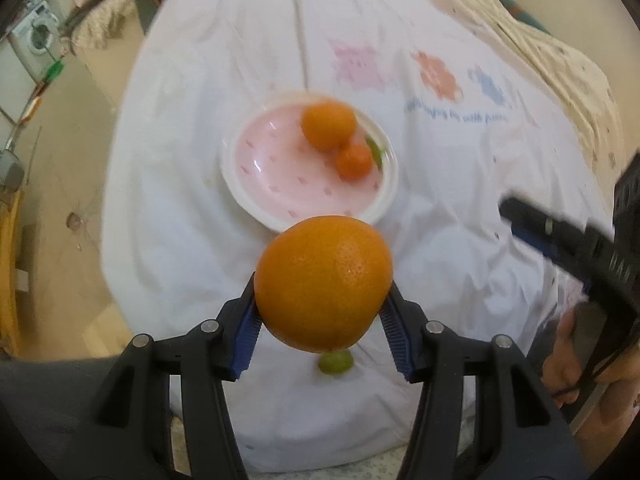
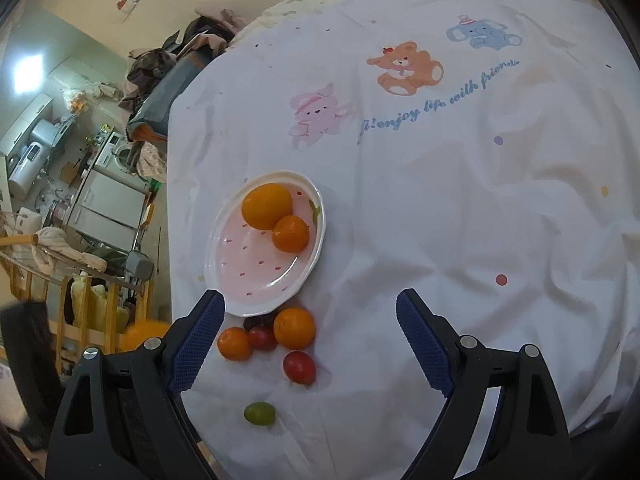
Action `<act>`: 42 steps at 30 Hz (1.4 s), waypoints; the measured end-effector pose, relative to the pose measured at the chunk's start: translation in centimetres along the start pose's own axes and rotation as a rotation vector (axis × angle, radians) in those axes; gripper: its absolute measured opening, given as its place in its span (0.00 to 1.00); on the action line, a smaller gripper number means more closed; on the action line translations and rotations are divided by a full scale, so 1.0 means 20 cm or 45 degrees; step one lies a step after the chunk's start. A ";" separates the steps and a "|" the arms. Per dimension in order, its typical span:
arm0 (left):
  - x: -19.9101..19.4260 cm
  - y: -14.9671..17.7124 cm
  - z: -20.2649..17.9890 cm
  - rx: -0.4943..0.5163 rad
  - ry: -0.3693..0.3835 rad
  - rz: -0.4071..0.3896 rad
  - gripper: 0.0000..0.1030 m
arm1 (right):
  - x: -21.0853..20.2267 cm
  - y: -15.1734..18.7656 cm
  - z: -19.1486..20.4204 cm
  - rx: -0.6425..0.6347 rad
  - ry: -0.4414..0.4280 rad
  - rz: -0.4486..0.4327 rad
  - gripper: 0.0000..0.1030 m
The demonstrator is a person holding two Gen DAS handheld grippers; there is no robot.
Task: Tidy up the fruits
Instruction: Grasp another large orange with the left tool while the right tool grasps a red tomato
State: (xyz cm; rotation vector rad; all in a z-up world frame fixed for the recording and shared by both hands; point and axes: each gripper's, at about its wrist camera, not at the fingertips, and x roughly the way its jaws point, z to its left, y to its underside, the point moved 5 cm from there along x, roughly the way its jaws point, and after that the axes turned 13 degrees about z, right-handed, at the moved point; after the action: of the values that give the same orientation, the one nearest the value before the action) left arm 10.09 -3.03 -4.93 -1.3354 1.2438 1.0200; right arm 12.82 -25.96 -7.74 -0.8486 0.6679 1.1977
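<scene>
My left gripper (image 1: pixel 320 300) is shut on a large orange (image 1: pixel 323 284) and holds it above the cloth, just short of the pink plate (image 1: pixel 272 184). The plate holds a big orange (image 1: pixel 329 126) and a small one (image 1: pixel 353 161). In the right wrist view the plate (image 2: pixel 256 272) carries the same two oranges (image 2: pixel 267 206). My right gripper (image 2: pixel 310 320) is open and empty above the cloth. Near the plate lie two oranges (image 2: pixel 294 328), red grapes (image 2: pixel 299 367) and a green grape (image 2: pixel 260 413). A green grape (image 1: pixel 336 362) also shows under the held orange.
The white cartoon-print cloth (image 2: pixel 440 200) covers the table. The table's left edge drops to a cluttered room with a wooden rack (image 2: pixel 80 312) and a washing machine (image 1: pixel 34 36). The right gripper's body (image 1: pixel 580 248) shows at right in the left wrist view.
</scene>
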 end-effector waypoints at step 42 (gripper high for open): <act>0.09 -0.07 0.28 -0.153 -0.052 -0.033 0.49 | 0.58 0.28 0.26 -0.476 0.344 0.348 0.32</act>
State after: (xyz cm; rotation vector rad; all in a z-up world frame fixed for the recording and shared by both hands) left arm 11.99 2.30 -7.28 -1.4120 1.1467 1.1128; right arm 10.38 -14.82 -15.61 -1.2788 0.8098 1.4967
